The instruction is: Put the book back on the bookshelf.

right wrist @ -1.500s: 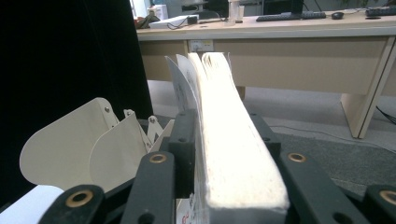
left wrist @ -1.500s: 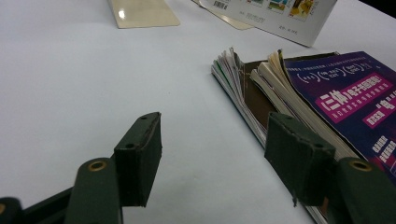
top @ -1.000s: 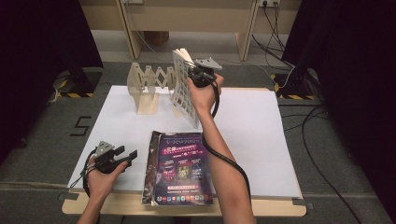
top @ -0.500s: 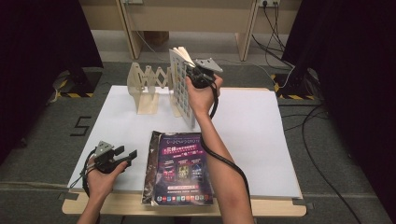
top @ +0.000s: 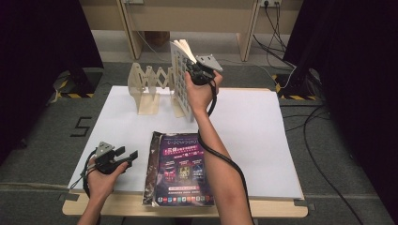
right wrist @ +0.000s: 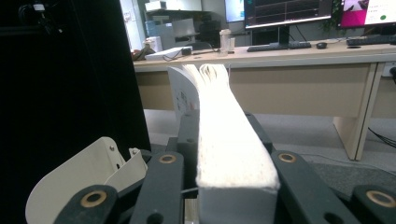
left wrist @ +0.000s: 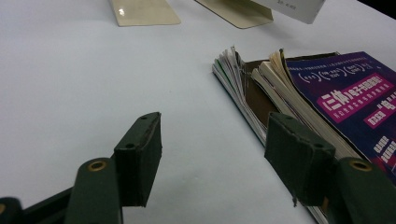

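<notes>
Cream-white pages mark the book [top: 182,77] that the right gripper [top: 195,70] holds upright at the upper middle of the high view, its lower corner reaching down just beside the right end plate of the wooden expanding book rack [top: 151,89] at the far edge of the white table [top: 263,126]. At lower left of that view the left gripper [top: 129,157] rests over the sheet with jaws apart and nothing between them, just left of a purple-covered book [top: 182,168] lying flat at lower centre. In the left gripper view the two dark pads stand wide, bare table between them; the purple-covered book [left wrist: 345,93] fills the right side, its worn page edges fanning toward the camera, and the rack's plates [left wrist: 144,11] show at the top. In the right gripper view the jaws are clamped on the book [right wrist: 229,135], whose page block rises between them up the middle of the frame, with the rack's rounded plate [right wrist: 79,186] at lower left. I judge this paperback fairly light but floppy: its free pages splay at the top, so a grip across the full thickness near the spine should keep it stiff, and the covers may slip if squeezed loosely.
</notes>
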Demonstrator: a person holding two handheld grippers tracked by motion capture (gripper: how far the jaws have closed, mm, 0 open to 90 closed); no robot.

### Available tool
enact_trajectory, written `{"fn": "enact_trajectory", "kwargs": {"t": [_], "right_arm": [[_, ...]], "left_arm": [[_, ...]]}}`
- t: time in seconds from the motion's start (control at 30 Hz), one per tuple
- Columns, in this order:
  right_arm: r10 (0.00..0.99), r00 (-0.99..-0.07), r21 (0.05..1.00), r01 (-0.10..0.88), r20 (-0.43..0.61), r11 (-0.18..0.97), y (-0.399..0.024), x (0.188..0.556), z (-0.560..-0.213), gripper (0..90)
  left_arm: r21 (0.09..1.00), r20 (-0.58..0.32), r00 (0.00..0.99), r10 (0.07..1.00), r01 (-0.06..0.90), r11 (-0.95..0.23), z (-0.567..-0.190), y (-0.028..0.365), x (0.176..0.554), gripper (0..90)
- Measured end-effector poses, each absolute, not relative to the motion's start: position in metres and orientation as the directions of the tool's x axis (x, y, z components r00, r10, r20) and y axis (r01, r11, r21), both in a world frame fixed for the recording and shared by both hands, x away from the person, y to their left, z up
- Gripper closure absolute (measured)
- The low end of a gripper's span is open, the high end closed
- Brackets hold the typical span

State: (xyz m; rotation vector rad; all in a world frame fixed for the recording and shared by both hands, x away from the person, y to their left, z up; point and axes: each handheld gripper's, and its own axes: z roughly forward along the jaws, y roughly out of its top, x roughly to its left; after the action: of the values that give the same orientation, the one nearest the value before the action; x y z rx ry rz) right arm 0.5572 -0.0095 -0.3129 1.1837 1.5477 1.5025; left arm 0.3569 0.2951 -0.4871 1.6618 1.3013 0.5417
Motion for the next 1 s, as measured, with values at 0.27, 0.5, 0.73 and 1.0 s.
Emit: {"fn": "enact_trajectory", "kwargs": {"t": [0.27,0.5,0.73,1.0], "right_arm": [[0.924,-0.361,0.985,0.160,0.122,-0.068,-0.001,0.568,-0.318,74.6],[0.926,-0.361,0.988,0.141,0.113,-0.066,0.003,0.569,-0.318,74.6],[0.928,-0.353,0.987,0.147,0.117,-0.069,0.007,0.567,-0.329,74.5],[0.931,-0.345,0.987,0.140,0.120,-0.075,0.007,0.565,-0.338,74.0]], "left_arm": [[0.859,-0.196,0.334,0.922,0.512,-0.003,-0.487,0.298,0.357,35.8],[0.858,-0.194,0.336,0.922,0.514,-0.007,-0.488,0.298,0.357,35.8],[0.859,-0.195,0.337,0.921,0.512,-0.005,-0.488,0.297,0.357,35.8],[0.859,-0.195,0.336,0.921,0.512,-0.005,-0.487,0.298,0.357,35.8]]}}
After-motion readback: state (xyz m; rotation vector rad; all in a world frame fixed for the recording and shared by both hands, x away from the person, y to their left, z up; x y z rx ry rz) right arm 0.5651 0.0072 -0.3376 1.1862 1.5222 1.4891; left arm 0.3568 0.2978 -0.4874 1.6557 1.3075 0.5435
